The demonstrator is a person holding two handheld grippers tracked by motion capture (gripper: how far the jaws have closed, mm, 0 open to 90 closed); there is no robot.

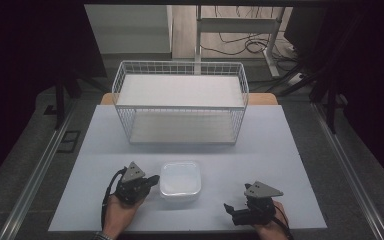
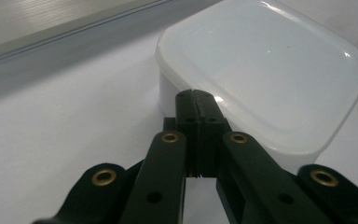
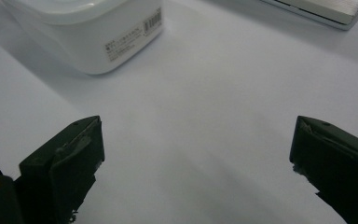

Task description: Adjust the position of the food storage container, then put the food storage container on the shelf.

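1. A white plastic box (image 1: 180,180) with a lid stands on the table (image 1: 275,150), near its front edge and about midway between the two hands.
2. The left gripper (image 1: 152,180) lies just beside the box's left side; a hand (image 1: 120,210) holds it from below in the high view.
3. In the left gripper view the jaws are pressed together with nothing between them, and their tips sit right at the box's (image 2: 265,70) near corner, just under the lid's edge; whether they touch it I cannot tell.
4. The right gripper (image 1: 231,212) rests near the table's front right, well apart from the box, pointing left.
5. In the right gripper view its jaws are spread wide over bare table, and the box (image 3: 88,37) stands farther off at the upper left, with a printed label on its side.
6. A white wire basket (image 1: 180,102) with two levels stands at the back of the table, behind the box.
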